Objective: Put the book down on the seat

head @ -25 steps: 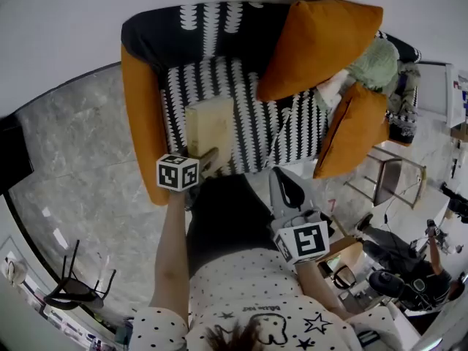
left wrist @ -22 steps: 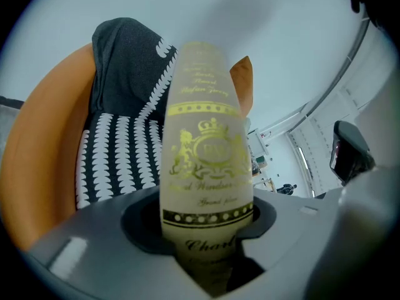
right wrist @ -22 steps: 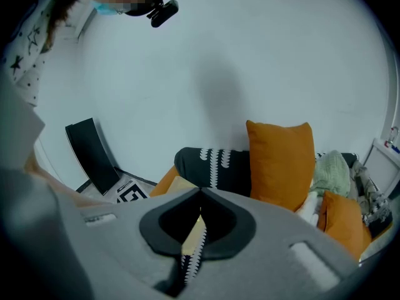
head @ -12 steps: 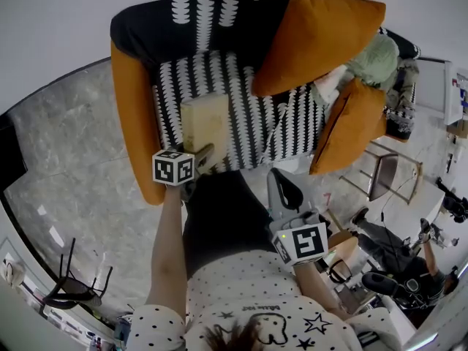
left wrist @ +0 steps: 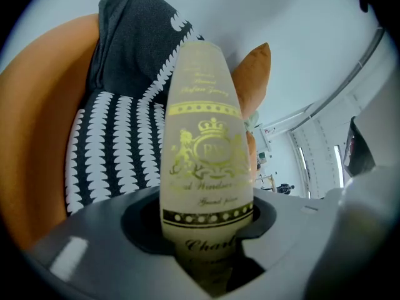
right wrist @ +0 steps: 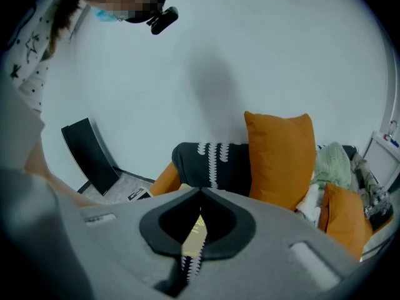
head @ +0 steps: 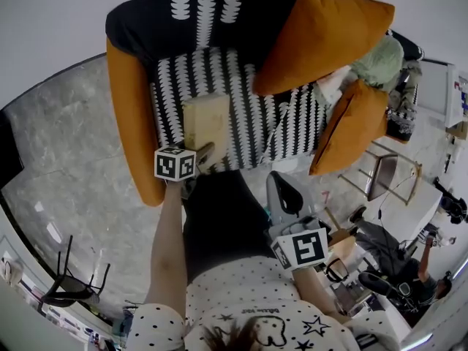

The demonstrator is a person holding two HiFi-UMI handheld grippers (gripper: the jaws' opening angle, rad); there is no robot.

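The left tool (head: 205,156) grips the near end of the cream book (head: 207,119). The book points long-ways away from it, low over the striped sofa seat (head: 252,119). The right tool (head: 284,185) is closed, empty and farther away.

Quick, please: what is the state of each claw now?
Left claw: closed on the book.
Right claw: closed, holding nothing.

The left arm (head: 170,247) is stretched forward. The left gripper (head: 205,156) points downward, its jaws pressed on the book (head: 208,119). The right gripper (head: 284,185) is near the body, jaws together, empty.
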